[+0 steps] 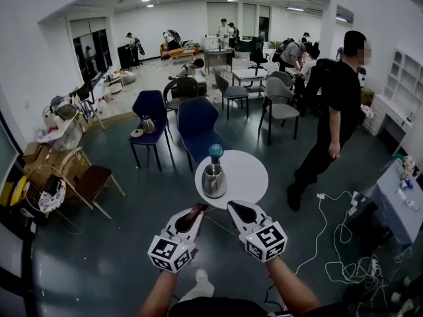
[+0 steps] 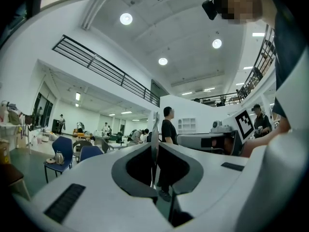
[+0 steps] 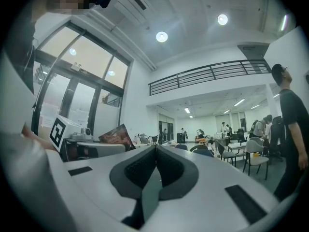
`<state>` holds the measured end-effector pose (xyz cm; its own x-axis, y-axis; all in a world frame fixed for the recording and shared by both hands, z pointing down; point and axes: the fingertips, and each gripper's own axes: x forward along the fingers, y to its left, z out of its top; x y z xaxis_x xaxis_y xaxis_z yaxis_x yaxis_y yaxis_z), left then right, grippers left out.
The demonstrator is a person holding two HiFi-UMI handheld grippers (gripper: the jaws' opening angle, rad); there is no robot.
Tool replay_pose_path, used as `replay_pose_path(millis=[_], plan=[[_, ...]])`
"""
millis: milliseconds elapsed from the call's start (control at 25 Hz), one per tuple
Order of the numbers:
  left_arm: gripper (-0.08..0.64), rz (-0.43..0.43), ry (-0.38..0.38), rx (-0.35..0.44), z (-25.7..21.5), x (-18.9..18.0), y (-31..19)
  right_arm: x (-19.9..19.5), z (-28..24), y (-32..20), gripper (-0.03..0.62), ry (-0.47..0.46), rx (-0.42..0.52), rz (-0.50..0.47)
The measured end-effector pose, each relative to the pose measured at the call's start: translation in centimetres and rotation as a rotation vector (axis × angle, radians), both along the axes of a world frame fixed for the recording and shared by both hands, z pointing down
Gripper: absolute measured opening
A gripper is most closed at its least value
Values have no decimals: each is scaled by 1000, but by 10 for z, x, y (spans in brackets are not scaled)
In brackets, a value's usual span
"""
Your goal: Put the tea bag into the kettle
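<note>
A steel kettle (image 1: 213, 179) with a teal knob on top stands at the near left of the small round white table (image 1: 246, 177). My left gripper (image 1: 197, 210) hovers just in front of the table edge, shut on a reddish-brown tea bag packet (image 1: 192, 216). In the left gripper view the tea bag (image 2: 154, 129) shows edge-on as a thin sheet sticking up between the closed jaws of the left gripper (image 2: 155, 146). Beside it, my right gripper (image 1: 236, 208) is shut with nothing in it. The right gripper view shows the right gripper (image 3: 155, 149) closed and the tea bag (image 3: 116, 135) off to the left.
Two blue chairs (image 1: 196, 125) stand right behind the table, one with a small pot (image 1: 148, 124) on its seat. A person in black (image 1: 330, 117) stands to the right. White cables (image 1: 334, 236) lie on the floor at right, and a brown chair (image 1: 89, 180) stands at left.
</note>
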<state>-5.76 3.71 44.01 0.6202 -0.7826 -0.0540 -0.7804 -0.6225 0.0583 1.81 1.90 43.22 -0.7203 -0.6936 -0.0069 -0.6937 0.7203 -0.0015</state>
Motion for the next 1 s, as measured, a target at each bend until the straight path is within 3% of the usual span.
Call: replay_pose_path(millis=[1000], plan=[[32, 55, 12, -18, 3, -18, -100, -17, 2, -96, 17, 12, -20, 61]])
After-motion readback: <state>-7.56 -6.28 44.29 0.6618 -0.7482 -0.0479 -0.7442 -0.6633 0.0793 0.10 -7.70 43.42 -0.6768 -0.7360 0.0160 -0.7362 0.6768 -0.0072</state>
